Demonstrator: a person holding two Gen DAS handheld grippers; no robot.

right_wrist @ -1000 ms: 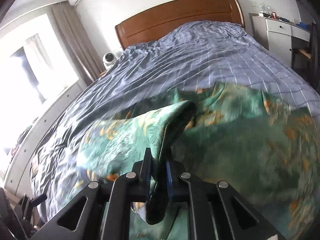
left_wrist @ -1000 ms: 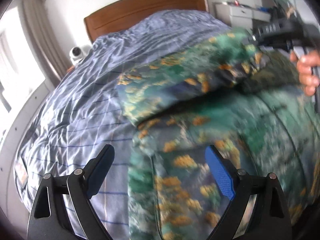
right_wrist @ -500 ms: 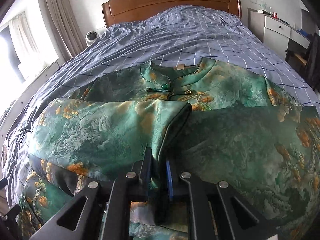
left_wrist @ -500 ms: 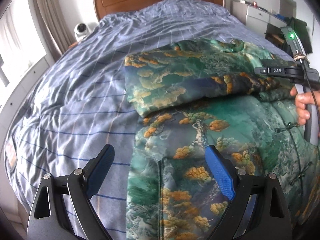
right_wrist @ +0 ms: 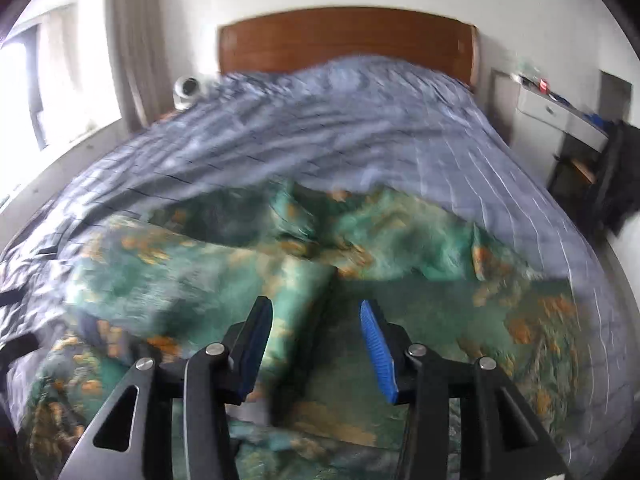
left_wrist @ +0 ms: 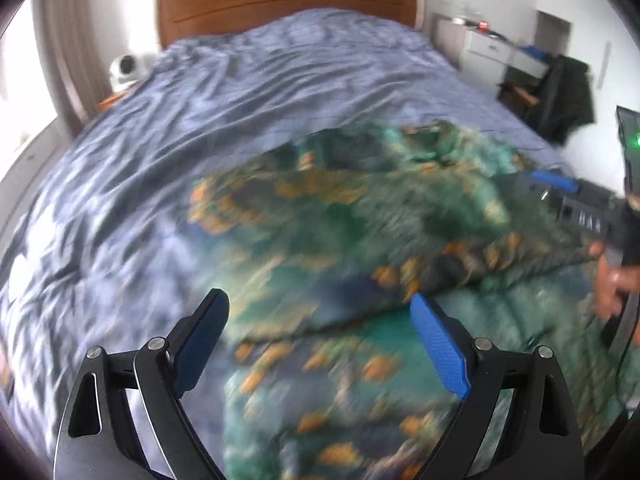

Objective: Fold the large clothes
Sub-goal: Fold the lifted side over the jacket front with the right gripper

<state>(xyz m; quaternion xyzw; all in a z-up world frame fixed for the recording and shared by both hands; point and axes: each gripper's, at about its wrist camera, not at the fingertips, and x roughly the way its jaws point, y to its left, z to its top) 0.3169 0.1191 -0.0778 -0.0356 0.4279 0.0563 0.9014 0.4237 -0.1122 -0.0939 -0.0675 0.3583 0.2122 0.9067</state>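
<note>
Green brocade jacket (right_wrist: 420, 320), soft and slippery, lies on the bed (right_wrist: 360, 128); right gripper (right_wrist: 316, 344) fingers just opened off its folded sleeve (right_wrist: 200, 280), left gripper (left_wrist: 320, 344) spread; best gripped at a hem.

A green garment (right_wrist: 224, 280) of satiny, faintly glossy cloth with orange woven motifs lies on a matt, creased blue checked cotton-like bedspread (right_wrist: 360, 120). The headboard (right_wrist: 344, 44) behind is smooth, polished brown wood.
</note>
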